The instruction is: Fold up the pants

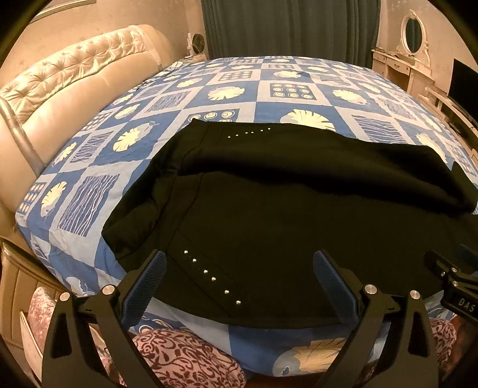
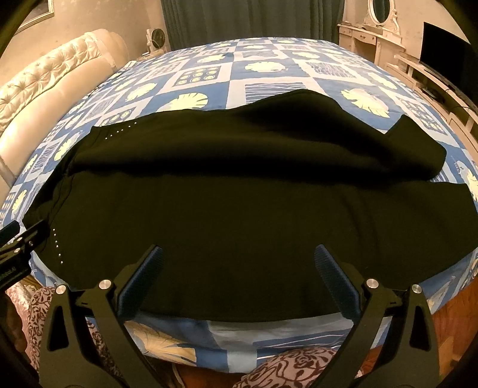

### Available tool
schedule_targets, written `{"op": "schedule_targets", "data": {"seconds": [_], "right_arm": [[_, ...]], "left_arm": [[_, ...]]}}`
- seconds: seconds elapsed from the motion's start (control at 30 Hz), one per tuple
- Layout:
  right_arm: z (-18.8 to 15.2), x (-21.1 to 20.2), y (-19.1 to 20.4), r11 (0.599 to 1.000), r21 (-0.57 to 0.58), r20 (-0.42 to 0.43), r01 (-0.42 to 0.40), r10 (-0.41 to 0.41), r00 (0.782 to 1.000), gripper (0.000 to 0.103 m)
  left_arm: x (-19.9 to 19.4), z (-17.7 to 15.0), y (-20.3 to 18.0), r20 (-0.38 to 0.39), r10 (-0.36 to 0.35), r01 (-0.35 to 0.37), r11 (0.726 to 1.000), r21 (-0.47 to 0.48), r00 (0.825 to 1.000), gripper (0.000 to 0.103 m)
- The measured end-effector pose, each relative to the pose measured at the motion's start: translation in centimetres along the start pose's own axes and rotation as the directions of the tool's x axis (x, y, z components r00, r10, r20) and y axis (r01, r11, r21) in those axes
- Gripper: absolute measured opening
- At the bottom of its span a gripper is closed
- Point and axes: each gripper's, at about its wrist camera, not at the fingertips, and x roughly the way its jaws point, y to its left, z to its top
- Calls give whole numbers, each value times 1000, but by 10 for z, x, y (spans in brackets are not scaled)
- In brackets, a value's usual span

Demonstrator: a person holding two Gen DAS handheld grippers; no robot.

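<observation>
Black pants (image 1: 269,203) (image 2: 239,203) lie spread across the near part of the bed, waist to the left, legs running right, one leg beyond the other. Rows of small silver studs (image 1: 209,276) mark the waist end. My left gripper (image 1: 239,262) stands open over the near edge of the pants by the studs, with nothing between its blue pads. My right gripper (image 2: 237,256) is open too, over the near leg's edge further right. The right gripper's body (image 1: 454,274) shows at the left view's right edge, and the left gripper's body (image 2: 18,238) at the right view's left edge.
The bed carries a blue and white shell-print cover (image 1: 239,86) (image 2: 269,68). A tufted cream headboard (image 1: 68,86) runs along the left. A dressing table with an oval mirror (image 2: 379,18) and a dark screen (image 2: 442,44) stand at the right. Floral fabric (image 1: 185,358) lies below the bed's near edge.
</observation>
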Motion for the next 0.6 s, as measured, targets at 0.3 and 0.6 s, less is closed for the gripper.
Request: {"op": "schedule_targets", "data": {"seconds": [0.3,0.6], "right_arm": [[-1,1,2,1000,-5,-7,-4,4,1000,101],[-1,3,4,1000,-8,-11,-7,7,1000,101]], "left_arm": [[0,1,-1,-5,-1,2,1000,6,1000,98],[2,-1,-2,-7,1,-1,1000,8,1000,98]]}}
